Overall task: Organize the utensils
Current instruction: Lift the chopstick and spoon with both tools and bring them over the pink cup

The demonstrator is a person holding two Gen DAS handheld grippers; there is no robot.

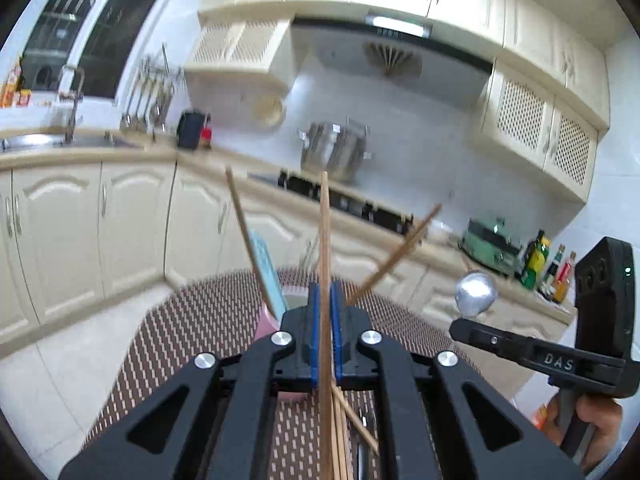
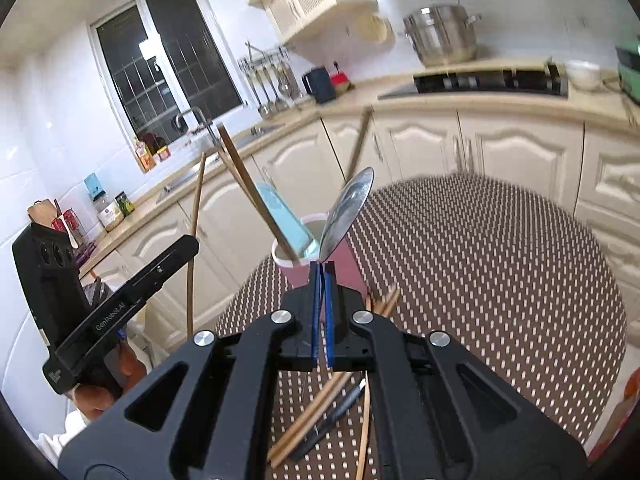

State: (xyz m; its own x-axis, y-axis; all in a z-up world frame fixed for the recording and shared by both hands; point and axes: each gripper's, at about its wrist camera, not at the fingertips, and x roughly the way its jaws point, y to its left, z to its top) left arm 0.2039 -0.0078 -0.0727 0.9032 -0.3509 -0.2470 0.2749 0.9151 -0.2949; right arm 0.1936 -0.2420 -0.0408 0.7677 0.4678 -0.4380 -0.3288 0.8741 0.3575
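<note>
Left gripper (image 1: 325,300) clamps chopstick (image 1: 324,216); right gripper (image 2: 322,280) clamps spoon (image 2: 348,212). Thin grips: either may pivot, miss cup (image 2: 344,264).

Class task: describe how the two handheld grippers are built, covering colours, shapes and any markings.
Both the left gripper and the right gripper have black angular frames with triangular cut-outs, round silver bolts and blue finger pads. Side on, each shows a boxy black body with white lettering and a pistol-style handle.
</note>
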